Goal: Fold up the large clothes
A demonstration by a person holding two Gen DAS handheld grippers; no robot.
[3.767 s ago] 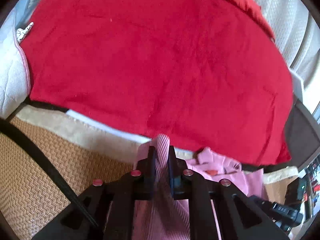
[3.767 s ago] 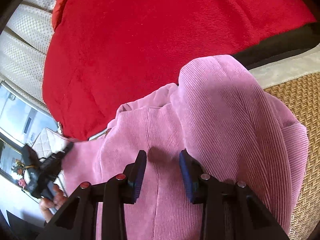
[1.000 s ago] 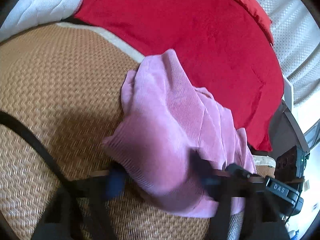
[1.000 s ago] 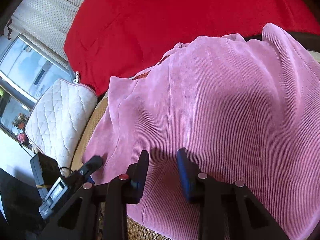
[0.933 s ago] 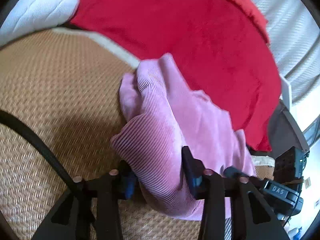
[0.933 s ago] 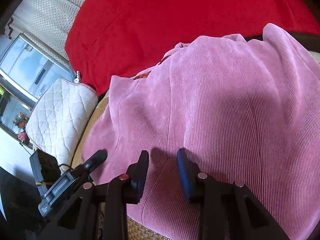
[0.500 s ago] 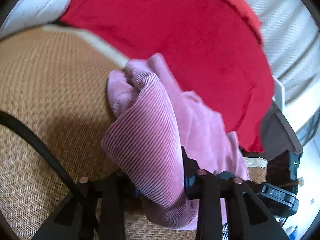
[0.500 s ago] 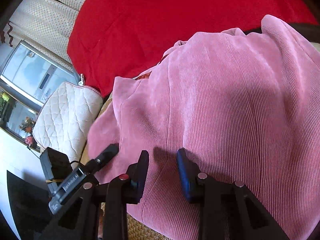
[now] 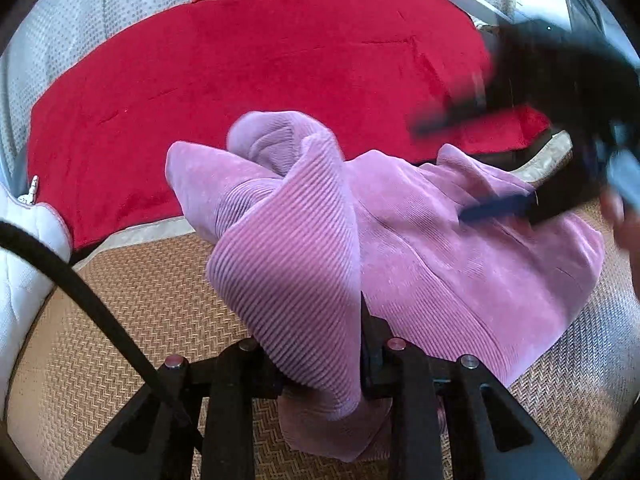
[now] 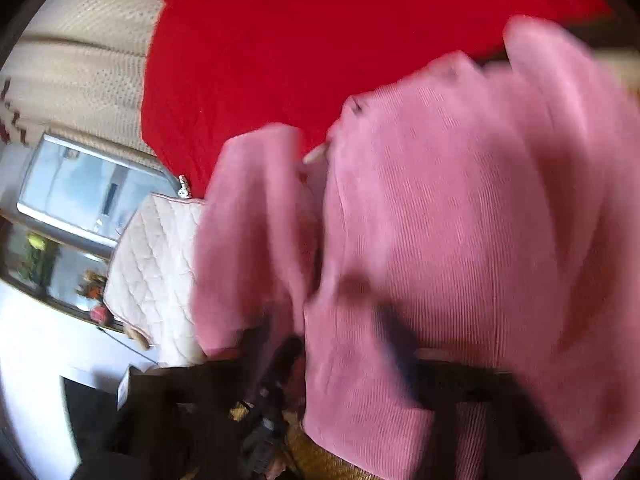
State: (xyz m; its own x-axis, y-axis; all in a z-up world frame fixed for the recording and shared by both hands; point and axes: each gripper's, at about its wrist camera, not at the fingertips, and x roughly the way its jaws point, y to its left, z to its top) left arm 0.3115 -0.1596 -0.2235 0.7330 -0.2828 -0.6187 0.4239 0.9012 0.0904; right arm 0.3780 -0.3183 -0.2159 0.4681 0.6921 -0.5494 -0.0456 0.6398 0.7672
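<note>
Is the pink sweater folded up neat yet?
No. The pink sweater lies bunched on the woven mat, one ribbed part lifted in the closing left gripper.

A sweater [image 9: 420,248] lies on a woven mat [image 9: 120,320] just ahead of the left hand-held gripper [image 9: 320,356], a blanket [image 9: 260,60] beyond it, a quilted cushion [image 9: 24,248] to the left.
</note>
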